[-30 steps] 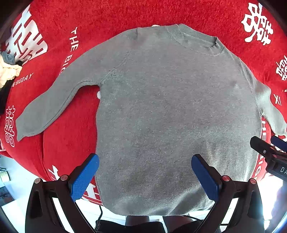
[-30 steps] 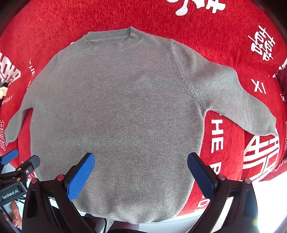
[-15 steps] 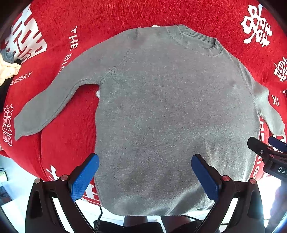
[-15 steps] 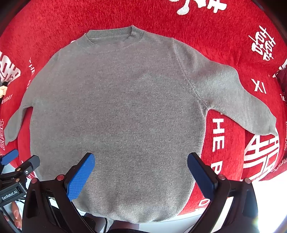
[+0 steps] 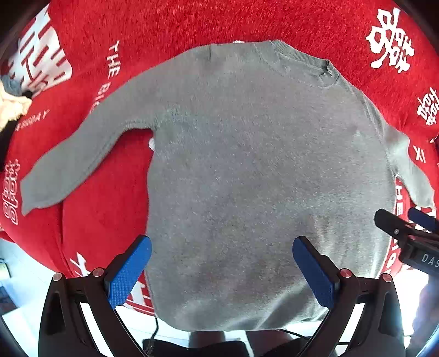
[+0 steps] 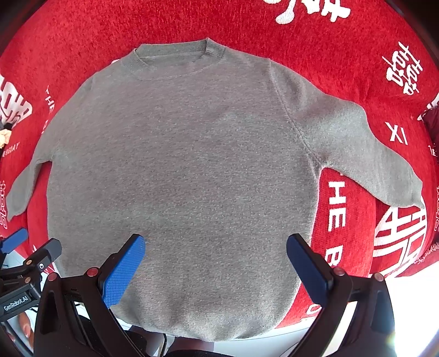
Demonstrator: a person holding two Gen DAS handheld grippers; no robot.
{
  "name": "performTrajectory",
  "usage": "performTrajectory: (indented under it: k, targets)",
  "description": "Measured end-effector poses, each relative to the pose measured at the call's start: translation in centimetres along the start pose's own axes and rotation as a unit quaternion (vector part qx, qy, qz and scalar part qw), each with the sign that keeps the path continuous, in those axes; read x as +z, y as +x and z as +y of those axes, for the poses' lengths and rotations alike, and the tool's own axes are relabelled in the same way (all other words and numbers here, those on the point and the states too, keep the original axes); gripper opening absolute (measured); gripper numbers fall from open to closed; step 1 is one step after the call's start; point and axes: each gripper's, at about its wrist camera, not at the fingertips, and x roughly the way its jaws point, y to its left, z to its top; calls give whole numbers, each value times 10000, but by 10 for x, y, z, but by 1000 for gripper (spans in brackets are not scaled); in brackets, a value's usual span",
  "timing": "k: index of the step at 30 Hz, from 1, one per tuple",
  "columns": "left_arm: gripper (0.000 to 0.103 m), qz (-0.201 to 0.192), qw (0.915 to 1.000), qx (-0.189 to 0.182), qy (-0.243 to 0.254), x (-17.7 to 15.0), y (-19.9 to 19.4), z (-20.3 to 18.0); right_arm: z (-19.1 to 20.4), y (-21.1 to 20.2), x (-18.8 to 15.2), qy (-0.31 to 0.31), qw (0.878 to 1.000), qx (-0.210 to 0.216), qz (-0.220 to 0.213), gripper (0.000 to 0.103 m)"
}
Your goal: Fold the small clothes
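Grey knit, a sweater (image 5: 260, 178) lies flat and face up on a red cloth (image 5: 164, 24) printed with white lettering, collar at the far side, both sleeves angled outward. At the far left edge sits a pile of pale clothes (image 5: 11, 107). Left gripper (image 5: 221, 270) hovers over the hem's left part, its jaws spread wide and holding nothing. Right gripper (image 6: 215, 267) hangs above the hem's right part, jaws equally wide apart and empty, blue pads clear of the fabric.
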Motion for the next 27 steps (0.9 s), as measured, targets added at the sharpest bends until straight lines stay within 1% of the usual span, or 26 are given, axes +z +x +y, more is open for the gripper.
performTrajectory:
  k: [5, 8, 11, 14, 18, 21, 27]
  targets:
    - [103, 79, 9999, 0, -78, -2, 3, 5, 4, -1, 0, -22, 10000, -4, -2, 103]
    - [103, 52, 9999, 91, -20, -4, 4, 6, 5, -2, 0, -9, 10000, -5, -3, 103]
    - [103, 49, 9999, 104, 28, -5, 5, 6, 5, -3, 0, -2, 10000, -22, -6, 103]
    - [103, 61, 10000, -11, 27, -7, 5, 7, 5, -4, -2, -8, 10000, -40, 7, 103]
    - [103, 4, 10000, -61, 60, -8, 3, 7, 7, -7, -4, -41, 10000, -77, 11, 103]
    - [103, 5, 9997, -216, 81, -8, 2, 7, 9, -10, -6, -60, 9999, -100, -5, 103]
    - [103, -81, 9998, -183, 21, -12, -1, 16, 20, -15, -7, -176, 9997, -136, -46, 103]
